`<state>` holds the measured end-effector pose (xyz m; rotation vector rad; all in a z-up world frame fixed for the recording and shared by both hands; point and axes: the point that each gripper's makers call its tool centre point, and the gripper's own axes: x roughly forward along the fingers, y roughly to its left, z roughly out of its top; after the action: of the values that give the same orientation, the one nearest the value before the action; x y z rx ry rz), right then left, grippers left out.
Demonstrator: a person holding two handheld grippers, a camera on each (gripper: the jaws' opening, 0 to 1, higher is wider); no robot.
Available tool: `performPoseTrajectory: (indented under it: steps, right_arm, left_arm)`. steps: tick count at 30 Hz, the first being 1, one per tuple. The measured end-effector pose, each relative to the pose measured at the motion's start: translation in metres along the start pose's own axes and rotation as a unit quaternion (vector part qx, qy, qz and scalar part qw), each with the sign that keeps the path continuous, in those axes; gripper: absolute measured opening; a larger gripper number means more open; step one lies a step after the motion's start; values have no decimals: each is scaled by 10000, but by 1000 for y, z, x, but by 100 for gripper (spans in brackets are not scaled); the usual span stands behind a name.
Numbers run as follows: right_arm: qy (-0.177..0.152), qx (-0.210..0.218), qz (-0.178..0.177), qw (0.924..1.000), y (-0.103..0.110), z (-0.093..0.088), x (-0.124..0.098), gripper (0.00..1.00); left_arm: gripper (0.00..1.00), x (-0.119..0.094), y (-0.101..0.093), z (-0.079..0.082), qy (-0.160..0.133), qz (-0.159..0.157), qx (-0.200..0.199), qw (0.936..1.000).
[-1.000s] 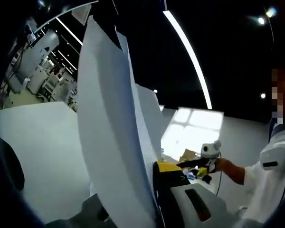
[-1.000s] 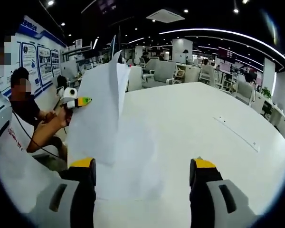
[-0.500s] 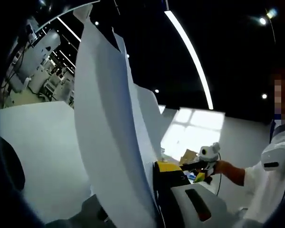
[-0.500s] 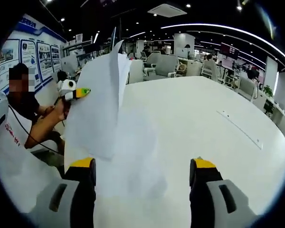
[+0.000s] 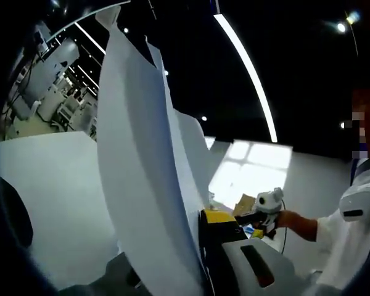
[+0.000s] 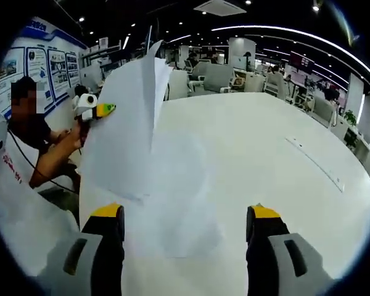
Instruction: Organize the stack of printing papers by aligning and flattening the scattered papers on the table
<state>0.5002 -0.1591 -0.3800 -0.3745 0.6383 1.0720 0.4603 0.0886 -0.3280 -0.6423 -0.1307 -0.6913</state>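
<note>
Left gripper: my jaws are clamped on the printing papers, sheets standing upright off the desk, top corners curling. Another person's hand with a similar tool is beyond the desk's left edge. Right gripper: jaws spread wide, holding nothing, over flat sheets near the desk's near edge. I judge I should tap the lifted edges square on the desk, then lay them down gently.

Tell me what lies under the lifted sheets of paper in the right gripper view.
Under the raised paper sheets, more white sheets lie flat on the white table. How many sheets lie there cannot be told, and the raised paper hides part of the table edge behind it.
</note>
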Motion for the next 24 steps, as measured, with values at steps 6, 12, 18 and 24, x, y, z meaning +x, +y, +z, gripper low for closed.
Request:
performPoseTrajectory:
  steps: [6, 12, 18, 24]
  right_arm:
    - [169, -19, 23, 9999, 0, -9, 9, 77]
    - [257, -4, 70, 9996, 1, -13, 13, 77]
    - [335, 30, 111, 9994, 2, -16, 17, 77]
    - [452, 21, 156, 9989, 4, -23, 22, 77]
  left_arm:
    - [7, -1, 1, 1, -7, -7, 1, 10000]
    - [7, -1, 1, 1, -10, -7, 7, 10000]
    - [7, -1, 2, 1, -12, -9, 16, 10000]
    - [7, -1, 3, 2, -13, -10, 22, 10000]
